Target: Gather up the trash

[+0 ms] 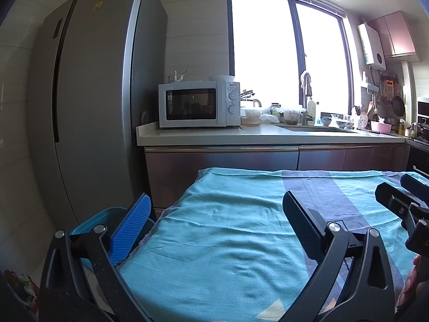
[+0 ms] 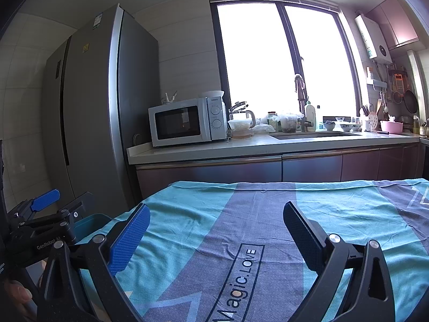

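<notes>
Left wrist view: both jaws gape wide and empty over the bare cloth-covered tabletop point(image 1: 214, 228); no trash between them, teal bin point(image 1: 88, 222) beside the left jaws. Likely searching; next, find trash.

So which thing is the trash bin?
Find the tall grey fridge, then look down to the left edge of the cloth-covered table. The teal bin sits low beside it, partly hidden behind the left hand-held gripper, the only open-topped tub there.
</notes>
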Available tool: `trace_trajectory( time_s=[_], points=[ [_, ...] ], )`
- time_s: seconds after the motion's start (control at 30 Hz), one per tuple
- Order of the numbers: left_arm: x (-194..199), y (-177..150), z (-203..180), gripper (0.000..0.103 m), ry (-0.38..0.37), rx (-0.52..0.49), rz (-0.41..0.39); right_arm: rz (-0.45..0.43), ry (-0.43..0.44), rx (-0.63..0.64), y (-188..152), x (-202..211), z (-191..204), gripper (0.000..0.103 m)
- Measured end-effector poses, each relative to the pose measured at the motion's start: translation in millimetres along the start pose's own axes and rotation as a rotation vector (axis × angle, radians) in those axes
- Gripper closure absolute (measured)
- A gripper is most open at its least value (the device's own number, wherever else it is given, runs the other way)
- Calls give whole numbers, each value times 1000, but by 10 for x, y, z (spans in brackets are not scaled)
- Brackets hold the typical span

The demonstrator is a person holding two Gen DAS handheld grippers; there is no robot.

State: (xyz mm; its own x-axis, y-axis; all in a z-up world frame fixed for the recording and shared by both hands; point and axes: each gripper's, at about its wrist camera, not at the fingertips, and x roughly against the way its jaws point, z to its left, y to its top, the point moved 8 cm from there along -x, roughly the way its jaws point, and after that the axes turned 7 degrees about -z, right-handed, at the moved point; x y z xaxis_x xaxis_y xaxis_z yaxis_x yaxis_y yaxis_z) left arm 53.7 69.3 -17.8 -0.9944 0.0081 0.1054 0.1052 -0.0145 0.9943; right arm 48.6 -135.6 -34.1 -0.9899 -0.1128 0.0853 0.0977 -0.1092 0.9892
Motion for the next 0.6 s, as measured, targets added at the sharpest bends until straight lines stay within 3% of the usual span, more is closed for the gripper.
trace_trajectory(
  time_s=[0.6],
  points=[
    [9, 3, 0, 6, 2, -2, 0, -2, -7, -8, 2, 19, -8, 7]
  ],
)
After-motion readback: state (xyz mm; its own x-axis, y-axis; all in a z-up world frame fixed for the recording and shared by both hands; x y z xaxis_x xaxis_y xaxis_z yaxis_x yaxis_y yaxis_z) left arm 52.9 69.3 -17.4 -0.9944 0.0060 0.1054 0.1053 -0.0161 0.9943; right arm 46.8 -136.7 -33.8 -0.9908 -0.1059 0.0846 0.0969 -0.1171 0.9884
